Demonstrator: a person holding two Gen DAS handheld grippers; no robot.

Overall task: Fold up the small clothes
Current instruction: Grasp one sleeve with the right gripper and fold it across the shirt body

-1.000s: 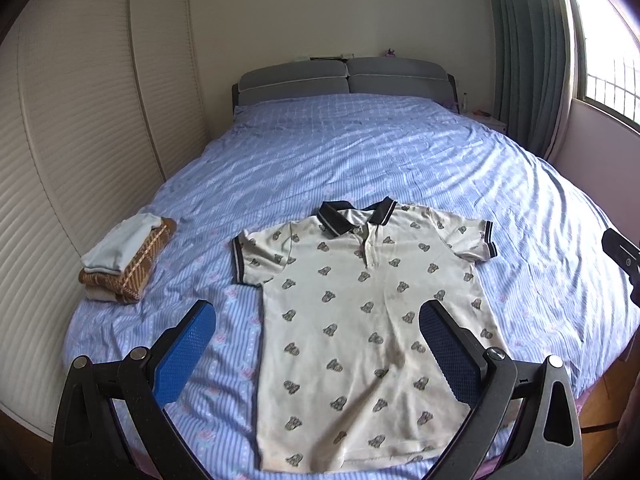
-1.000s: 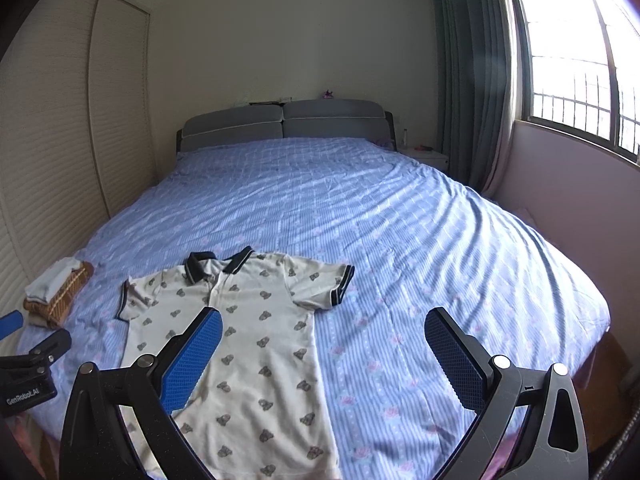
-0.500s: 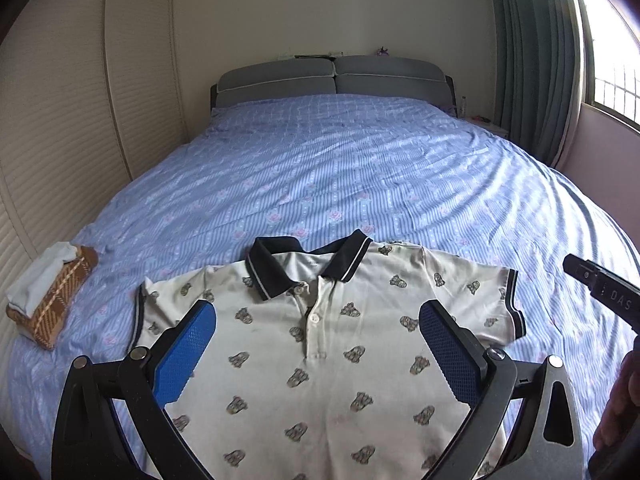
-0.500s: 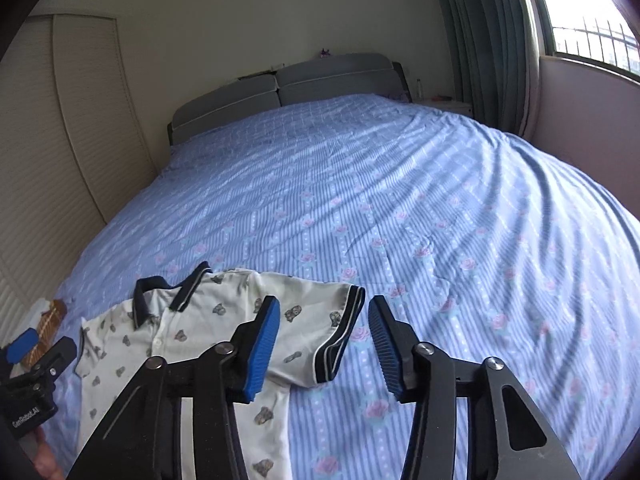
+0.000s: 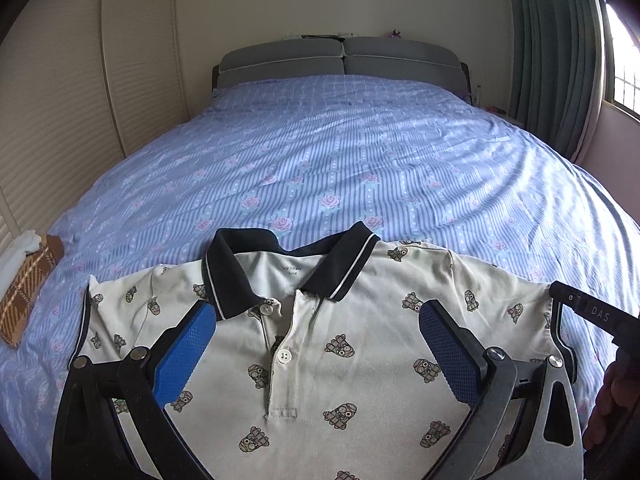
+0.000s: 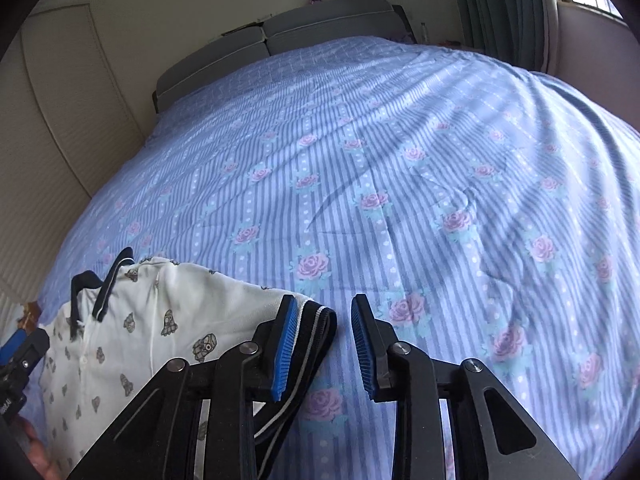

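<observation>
Blue-padded and partly closed, the right gripper [image 6: 324,344] straddles the dark-trimmed sleeve cuff [image 6: 316,328] without yet pinching it: one pad touches the cuff, the other stands just beside it. The left gripper [image 5: 316,356] hovers spread wide above the chest of the white polo shirt [image 5: 360,340]. The shirt lies flat and face up on the blue striped bed [image 5: 340,152]. No fold is made; judged progress: the start, with every fold left.

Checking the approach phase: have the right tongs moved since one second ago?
Yes. The right tongs have dropped and advanced toward the polo shirt, narrowing; against the headboard, the shirt's dark sleeve cuff now lies between the blue pads.
</observation>
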